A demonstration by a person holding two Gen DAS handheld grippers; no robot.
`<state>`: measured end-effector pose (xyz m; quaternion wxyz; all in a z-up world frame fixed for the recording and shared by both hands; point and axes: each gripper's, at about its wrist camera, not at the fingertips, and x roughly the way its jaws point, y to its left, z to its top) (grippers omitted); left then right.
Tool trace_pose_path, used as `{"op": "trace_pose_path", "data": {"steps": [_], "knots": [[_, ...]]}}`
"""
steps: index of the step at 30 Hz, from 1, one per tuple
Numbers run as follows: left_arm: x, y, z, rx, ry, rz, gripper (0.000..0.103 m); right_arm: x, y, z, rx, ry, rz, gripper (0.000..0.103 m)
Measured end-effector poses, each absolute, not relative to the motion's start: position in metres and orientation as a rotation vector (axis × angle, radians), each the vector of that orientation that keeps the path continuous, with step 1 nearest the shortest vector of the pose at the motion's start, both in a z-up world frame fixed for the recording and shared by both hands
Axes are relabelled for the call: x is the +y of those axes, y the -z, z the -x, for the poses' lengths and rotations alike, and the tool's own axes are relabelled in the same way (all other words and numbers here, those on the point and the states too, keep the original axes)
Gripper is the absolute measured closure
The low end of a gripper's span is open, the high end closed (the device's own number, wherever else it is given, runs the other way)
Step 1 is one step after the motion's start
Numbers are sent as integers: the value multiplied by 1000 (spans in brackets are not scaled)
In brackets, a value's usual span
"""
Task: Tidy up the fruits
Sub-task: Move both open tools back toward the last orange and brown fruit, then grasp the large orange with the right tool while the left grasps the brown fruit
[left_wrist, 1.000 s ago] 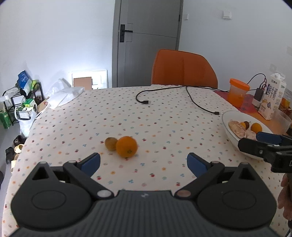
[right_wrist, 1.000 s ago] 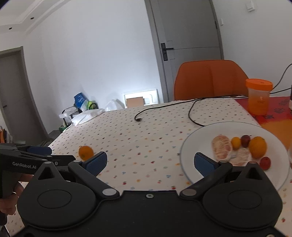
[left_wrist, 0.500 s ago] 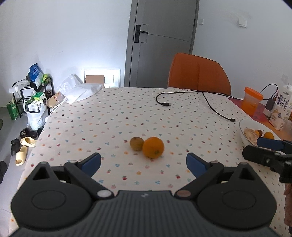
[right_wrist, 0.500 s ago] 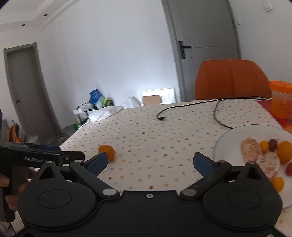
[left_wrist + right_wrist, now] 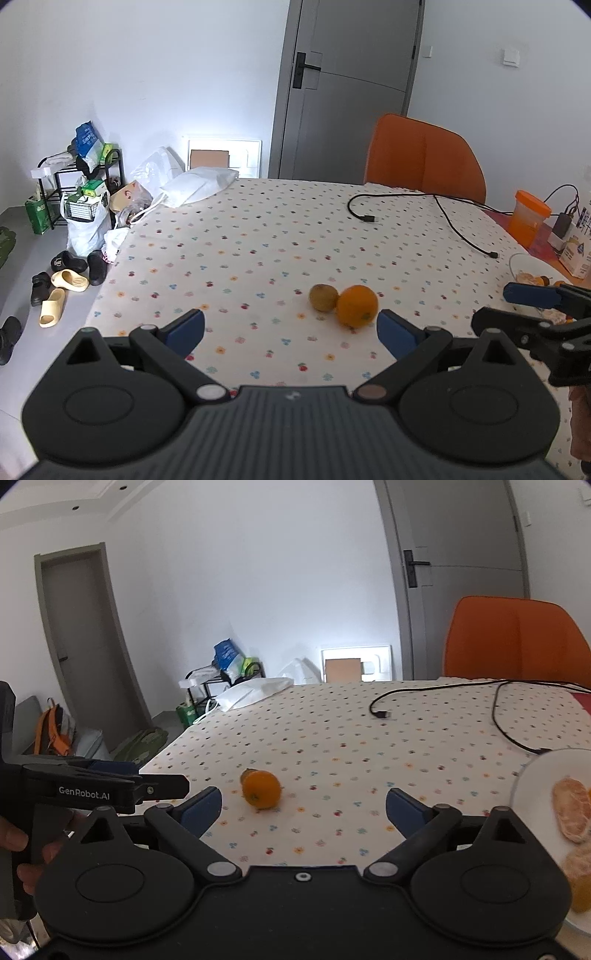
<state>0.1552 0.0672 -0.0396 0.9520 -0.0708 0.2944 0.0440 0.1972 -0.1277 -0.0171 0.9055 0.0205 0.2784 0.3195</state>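
Both hand-held grippers were spread wide and held nothing. The left hand-held gripper [image 5: 290, 330] hung low over the surface [image 5: 258, 236], its blue fingers [image 5: 184, 328] framing the orange [image 5: 357, 305] and the small brownish fruit, maybe a kiwi [image 5: 323, 297], touching its left side; both sat loose on the dotted cloth, near the right finger, so the aim looked a bit off-centre for a clean grab. The right hand-held gripper [image 5: 303, 808] pointed at the same orange [image 5: 261, 788] from the other side, with the kiwi hidden behind it there. The white plate [image 5: 532, 775] lay at the right edge, already carrying peeled citrus segments [image 5: 570, 814] and other small fruit, likely the collecting spot. Judged: the two loose fruits were yet to go onto the plate, and the orange would roll if nudged. A black cable [image 5: 447, 218] lay well behind, clear of the fruit.
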Motion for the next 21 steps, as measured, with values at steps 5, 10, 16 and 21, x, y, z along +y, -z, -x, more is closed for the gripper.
{"op": "trace_pose_path", "data": {"steps": [5,10,16,21], "knots": [[77,41,-159,599,-90,150,5,-112,19,-205,599,-688,-25,12],[87,42,-164,597,-85,167,7,-96,22,-213,624,-711,-5,18],[91,44,-171,597,-69,156,11,-78,28,-225,657,-738,12,25],[97,48,-177,603,-66,163,15,-64,33,-235,677,-747,28,31]]}}
